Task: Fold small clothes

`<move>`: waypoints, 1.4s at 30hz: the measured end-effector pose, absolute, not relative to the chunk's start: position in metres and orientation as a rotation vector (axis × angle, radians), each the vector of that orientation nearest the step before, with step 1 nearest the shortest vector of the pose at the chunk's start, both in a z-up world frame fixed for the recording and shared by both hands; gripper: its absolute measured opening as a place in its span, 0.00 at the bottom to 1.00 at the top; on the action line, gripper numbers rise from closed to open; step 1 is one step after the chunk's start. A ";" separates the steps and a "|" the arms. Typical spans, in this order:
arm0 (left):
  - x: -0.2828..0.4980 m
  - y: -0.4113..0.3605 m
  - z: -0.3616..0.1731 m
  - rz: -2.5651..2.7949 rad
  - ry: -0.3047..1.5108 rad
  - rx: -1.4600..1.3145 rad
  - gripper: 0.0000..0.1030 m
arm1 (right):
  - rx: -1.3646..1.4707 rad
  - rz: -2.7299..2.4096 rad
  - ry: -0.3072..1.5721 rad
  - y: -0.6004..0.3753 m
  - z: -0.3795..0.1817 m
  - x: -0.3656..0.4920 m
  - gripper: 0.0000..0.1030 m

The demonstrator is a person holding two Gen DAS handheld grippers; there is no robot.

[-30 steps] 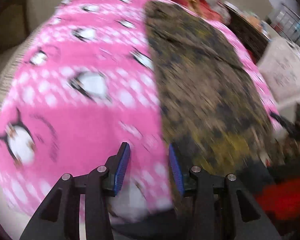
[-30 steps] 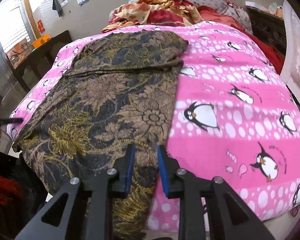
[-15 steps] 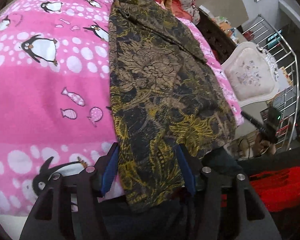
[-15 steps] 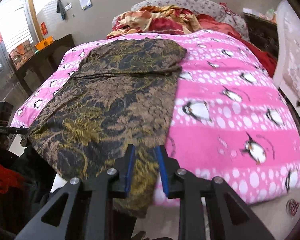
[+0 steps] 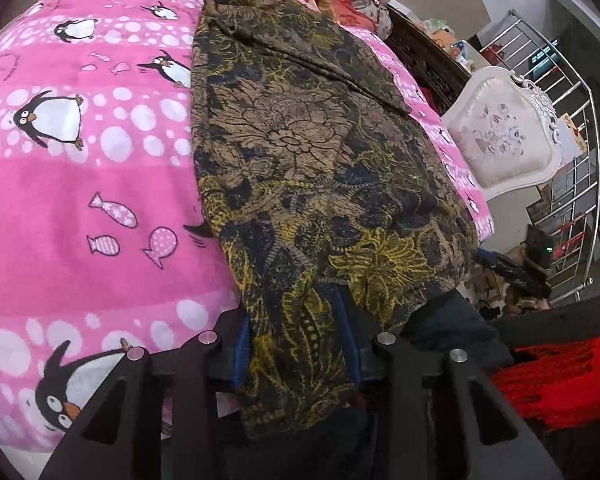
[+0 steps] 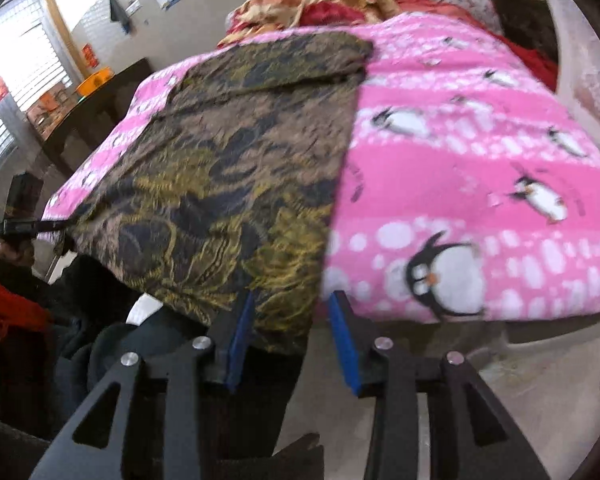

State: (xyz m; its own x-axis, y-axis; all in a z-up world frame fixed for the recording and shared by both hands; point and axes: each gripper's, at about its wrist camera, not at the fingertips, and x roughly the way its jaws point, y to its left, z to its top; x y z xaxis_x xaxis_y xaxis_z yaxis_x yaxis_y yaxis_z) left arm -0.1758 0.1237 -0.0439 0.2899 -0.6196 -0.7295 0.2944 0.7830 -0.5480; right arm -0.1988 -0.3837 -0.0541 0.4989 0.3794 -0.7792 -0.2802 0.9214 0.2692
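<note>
On a bed spread with one pink penguin-print blanket [image 5: 80, 184], a single brown, black and gold floral garment [image 5: 308, 160] lies flat, its long axis running from the near edge of the mattress toward the heaped red and orange bedding [image 6: 320, 4] at the head. Its narrower, folded-over end points to the head of the bed; its wider hem hangs over the near edge. Two grippers work that hem, one at each near corner. The left gripper [image 5: 298, 344] has the corner nearest it between its blue pads, which have just been closing and now pinch a bunched strip of the cloth, the rest of the garment stretching away ahead and to the right of it. The right gripper [image 6: 292, 334] has just been opening: its jaws stand spread, the hanging corner of the garment lying against the left pad and well clear of the right one, with the blanket's edge just beyond. In the right wrist view, which is blurred, the garment fills the left half of the bed. One white upholstered chair [image 5: 504, 132] stands beside the bed, a metal railing [image 5: 572, 128] behind it.
</note>
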 end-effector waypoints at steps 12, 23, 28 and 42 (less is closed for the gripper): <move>-0.179 0.131 -0.041 -0.617 1.112 -0.331 0.00 | 0.266 0.578 0.945 -0.401 -0.051 -0.210 0.07; -0.174 0.127 -0.047 -0.624 1.125 -0.363 0.00 | 0.263 0.552 0.948 -0.407 -0.041 -0.195 0.37; -0.174 0.129 -0.047 -0.630 1.128 -0.385 0.00 | 0.318 0.554 0.944 -0.407 -0.049 -0.184 0.39; -0.171 0.128 -0.051 -0.644 1.117 -0.432 0.08 | 0.481 0.607 0.928 -0.420 -0.074 -0.181 0.26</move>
State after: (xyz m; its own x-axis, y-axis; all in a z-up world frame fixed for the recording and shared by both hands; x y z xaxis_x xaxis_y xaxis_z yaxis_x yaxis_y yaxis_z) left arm -0.1712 0.1279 -0.0507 0.2890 -0.6693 -0.6844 0.2570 0.7430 -0.6180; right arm -0.1811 -0.4201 -0.0738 0.4563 0.6671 -0.5889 -0.2724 0.7347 0.6213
